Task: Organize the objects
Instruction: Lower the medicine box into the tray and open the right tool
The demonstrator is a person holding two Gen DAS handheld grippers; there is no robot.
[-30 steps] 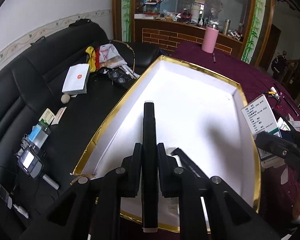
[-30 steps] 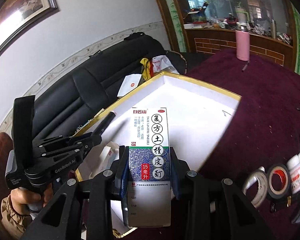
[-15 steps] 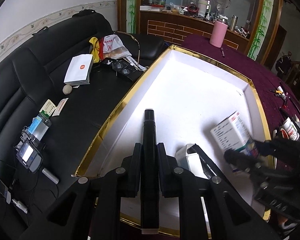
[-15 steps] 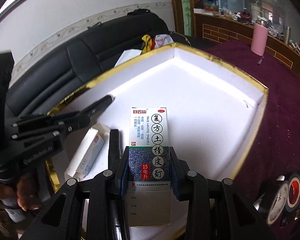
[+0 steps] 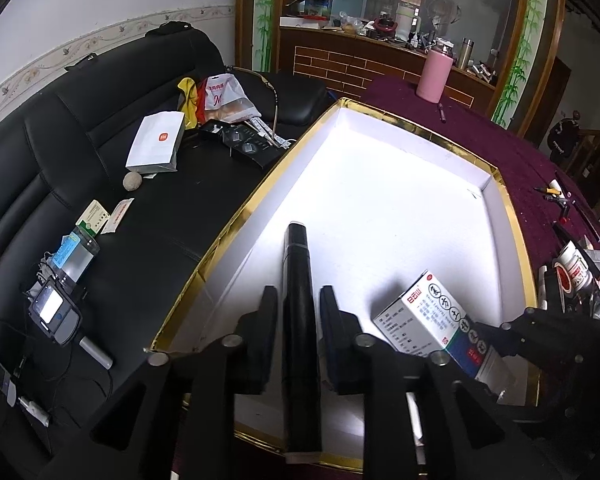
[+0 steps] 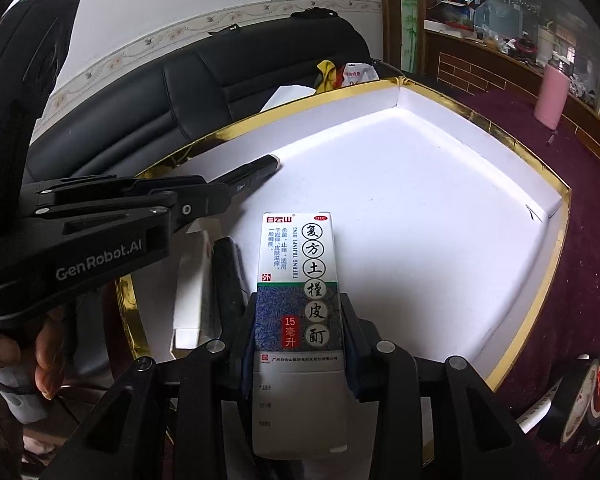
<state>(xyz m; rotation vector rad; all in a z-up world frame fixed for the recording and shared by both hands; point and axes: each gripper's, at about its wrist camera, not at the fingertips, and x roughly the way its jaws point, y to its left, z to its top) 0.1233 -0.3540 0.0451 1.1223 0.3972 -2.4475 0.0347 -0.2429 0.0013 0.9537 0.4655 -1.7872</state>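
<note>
Tray (image 5: 512, 216): white inside, gold foil rim. Pen-like stick (image 5: 298, 280): black, pale tip. Medicine box (image 6: 296, 264): white top half with black and blue characters, red logo; lower half blue leaf pattern, red label. Tablecloth (image 6: 580, 280): maroon. Sofa (image 5: 60, 152): black. Bottle (image 5: 434, 80): pink. Tape rolls (image 6: 592, 396): black, white, red.

Gold-foil rim (image 5: 436, 132) on matt white cardboard box; glossy black leather sofa (image 5: 52, 128).

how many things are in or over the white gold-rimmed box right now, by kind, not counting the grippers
cartons: 2, the printed carton and the plain white carton
black sticks: 2, the far black stick and the near black stick
total: 4
</note>
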